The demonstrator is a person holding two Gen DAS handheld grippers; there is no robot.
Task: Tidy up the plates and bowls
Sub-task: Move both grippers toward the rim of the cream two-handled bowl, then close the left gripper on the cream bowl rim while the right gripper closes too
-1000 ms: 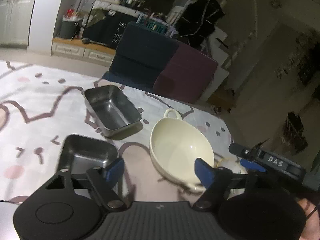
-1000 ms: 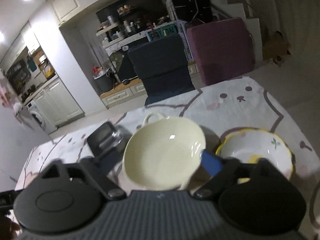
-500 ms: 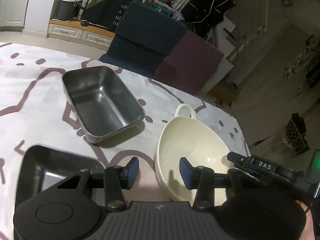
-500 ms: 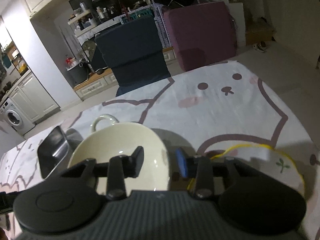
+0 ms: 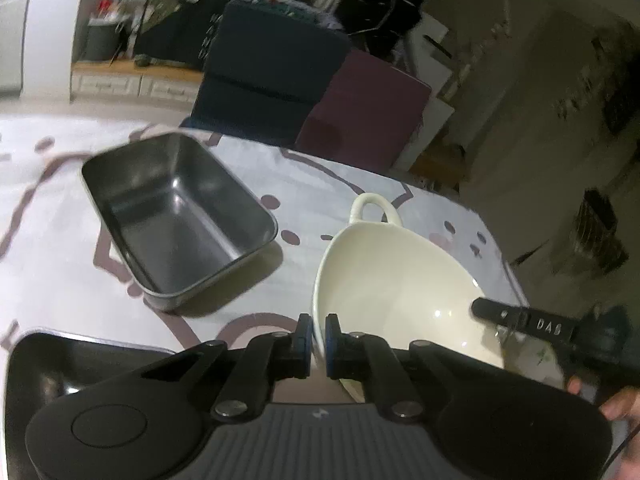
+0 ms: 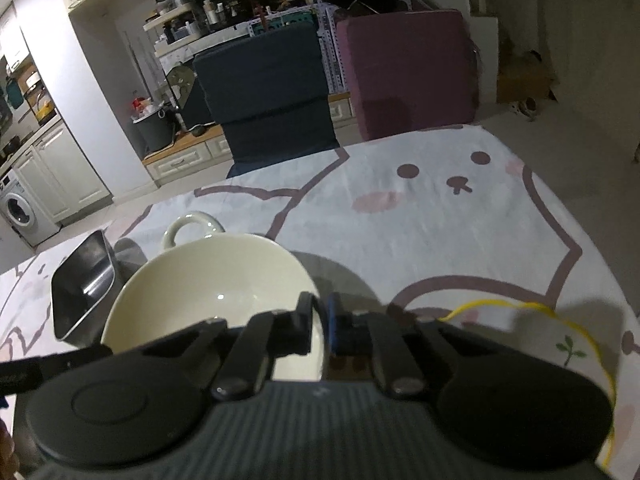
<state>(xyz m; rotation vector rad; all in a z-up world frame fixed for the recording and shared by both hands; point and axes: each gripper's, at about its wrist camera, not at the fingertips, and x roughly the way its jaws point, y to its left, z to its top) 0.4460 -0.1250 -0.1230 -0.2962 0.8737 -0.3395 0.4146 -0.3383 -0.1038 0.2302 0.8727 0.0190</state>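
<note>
A cream bowl (image 5: 400, 280) with a loop handle sits on the bear-print tablecloth (image 5: 312, 184). My left gripper (image 5: 317, 332) is shut on the bowl's near left rim, with one pad outside and one inside. In the right wrist view the same cream bowl (image 6: 216, 280) has my right gripper (image 6: 320, 320) shut on its right rim. The right gripper's black body (image 5: 532, 324) shows at the bowl's far side in the left wrist view.
A steel rectangular pan (image 5: 180, 220) stands left of the bowl, and a black tray (image 5: 80, 356) lies nearer, at bottom left. A yellow-rimmed floral bowl (image 6: 560, 344) sits right of the cream bowl. Dark blue and maroon chairs (image 6: 272, 80) stand behind the table.
Both grippers came down toward the cream bowl and their jaws went from wide open to closed on its rim, one on each side. The bowl has stayed in place.
</note>
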